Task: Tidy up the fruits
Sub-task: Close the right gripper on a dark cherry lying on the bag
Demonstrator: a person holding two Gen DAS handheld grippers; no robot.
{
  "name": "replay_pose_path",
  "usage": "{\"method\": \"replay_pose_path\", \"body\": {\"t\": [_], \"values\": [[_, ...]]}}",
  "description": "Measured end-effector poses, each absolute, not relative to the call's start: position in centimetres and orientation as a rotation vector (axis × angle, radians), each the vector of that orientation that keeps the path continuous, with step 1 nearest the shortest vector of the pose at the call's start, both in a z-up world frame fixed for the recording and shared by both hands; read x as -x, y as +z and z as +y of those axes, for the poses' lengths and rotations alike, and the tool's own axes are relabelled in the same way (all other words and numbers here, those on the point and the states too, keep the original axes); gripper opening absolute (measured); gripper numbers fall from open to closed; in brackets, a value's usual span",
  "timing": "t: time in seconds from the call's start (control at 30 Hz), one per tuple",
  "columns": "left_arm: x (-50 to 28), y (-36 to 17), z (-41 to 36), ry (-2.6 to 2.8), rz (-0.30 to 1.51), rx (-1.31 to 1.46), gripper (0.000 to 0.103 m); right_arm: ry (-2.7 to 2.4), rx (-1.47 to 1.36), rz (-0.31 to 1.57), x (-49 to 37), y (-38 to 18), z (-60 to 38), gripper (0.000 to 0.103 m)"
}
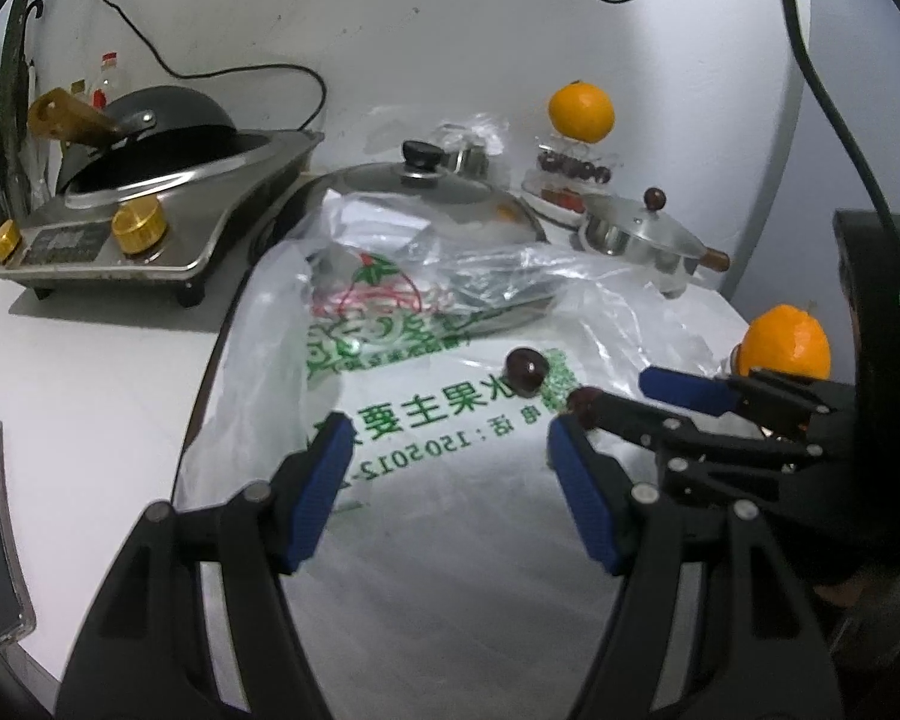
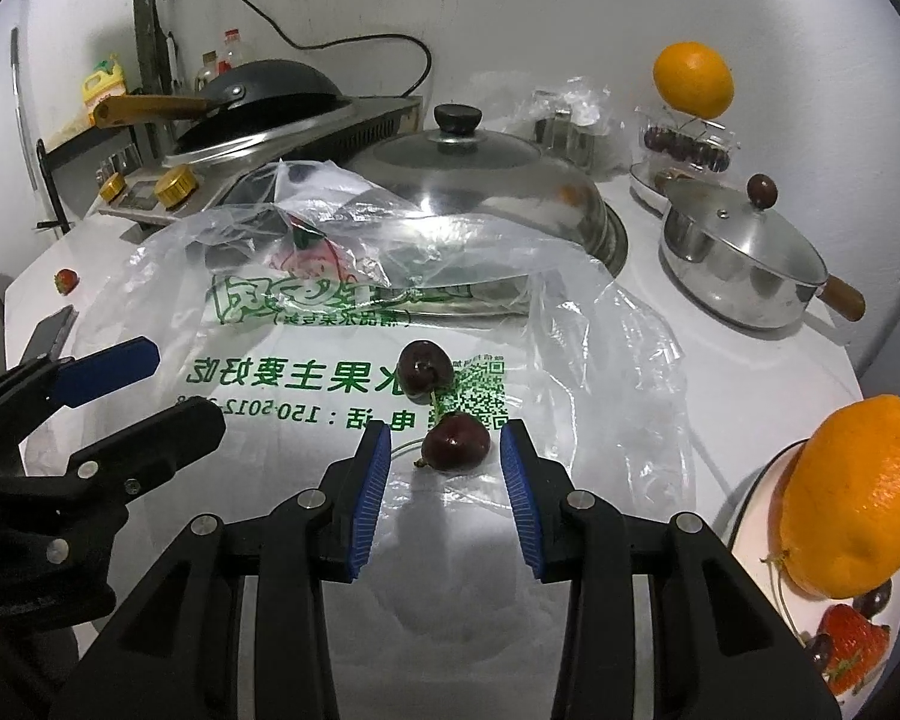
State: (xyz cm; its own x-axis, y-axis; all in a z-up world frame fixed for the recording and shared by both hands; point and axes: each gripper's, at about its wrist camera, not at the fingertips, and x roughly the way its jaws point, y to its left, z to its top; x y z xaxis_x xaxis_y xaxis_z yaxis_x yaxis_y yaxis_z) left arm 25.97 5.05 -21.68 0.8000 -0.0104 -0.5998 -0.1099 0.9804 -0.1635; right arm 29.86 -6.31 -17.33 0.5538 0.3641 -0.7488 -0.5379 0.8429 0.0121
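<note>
We see a plain white wall behind a white countertop. A black cable hangs loosely across the wall. At the back left stands a steel stove with gold knobs, a dark wok upon it, and bottles near the corner. The light is dim and cool.

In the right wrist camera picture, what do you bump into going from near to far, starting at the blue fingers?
Right gripper → near cherry → far cherry → big pot lid → white wall.
</note>
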Motion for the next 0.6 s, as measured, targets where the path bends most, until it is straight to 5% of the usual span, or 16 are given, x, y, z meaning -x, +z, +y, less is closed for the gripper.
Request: {"method": "replay_pose_path", "body": {"t": [0.6], "values": [[-27.0, -22.8, 5.4, 0.047, 0.665, 0.21, 0.069, 0.522, 0.249, 0.884, -31.8, -19.3, -5.6, 0.04]]}}
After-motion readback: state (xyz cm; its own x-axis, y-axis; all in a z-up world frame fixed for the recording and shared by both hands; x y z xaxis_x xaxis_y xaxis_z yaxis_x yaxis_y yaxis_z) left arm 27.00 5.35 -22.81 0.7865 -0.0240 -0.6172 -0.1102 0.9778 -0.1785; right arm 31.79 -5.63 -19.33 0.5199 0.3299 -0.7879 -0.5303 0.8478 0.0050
